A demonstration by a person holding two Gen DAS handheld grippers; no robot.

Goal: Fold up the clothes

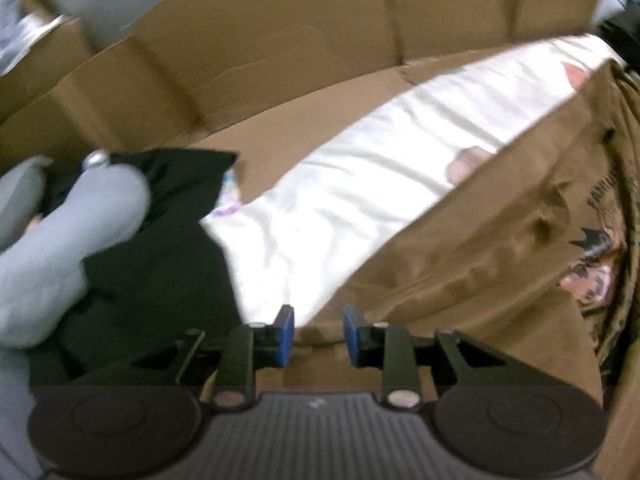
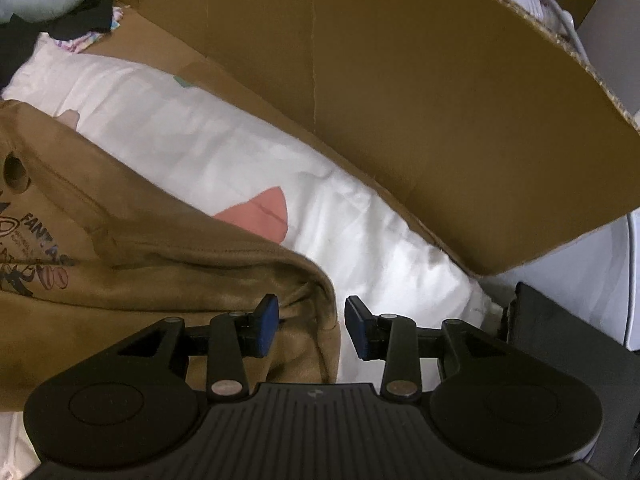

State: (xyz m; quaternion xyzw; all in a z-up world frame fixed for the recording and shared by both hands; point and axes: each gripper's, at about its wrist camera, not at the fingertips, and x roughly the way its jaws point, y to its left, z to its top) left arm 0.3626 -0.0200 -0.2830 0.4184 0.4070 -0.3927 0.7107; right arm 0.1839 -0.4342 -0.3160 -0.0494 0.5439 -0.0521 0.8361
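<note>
Lying across the lower middle of both views, a brown garment (image 2: 132,272) with a dark printed graphic rests on a white sheet (image 2: 248,152) marked with pink patches. In the right wrist view the right gripper (image 2: 311,326) sits at the bottom centre of the frame, its blue-padded fingers (image 2: 267,325) spread apart, with a folded edge of the brown garment in the gap between them; whether the pads touch the cloth cannot be told. In the left wrist view, which is blurred, the left gripper (image 1: 319,335) is also at the bottom centre, its jaws parted with brown cloth (image 1: 460,240) showing in the gap and beyond, the pads not pressed on it. A cardboard box wall (image 2: 420,100) rises behind the sheet across the upper part of both frames. At the left of the left wrist view a black garment (image 1: 160,240) lies beside the sheet, with a pale grey-blue soft item (image 1: 72,232) on top of it; the same pair appears at the upper left of the right wrist view.
</note>
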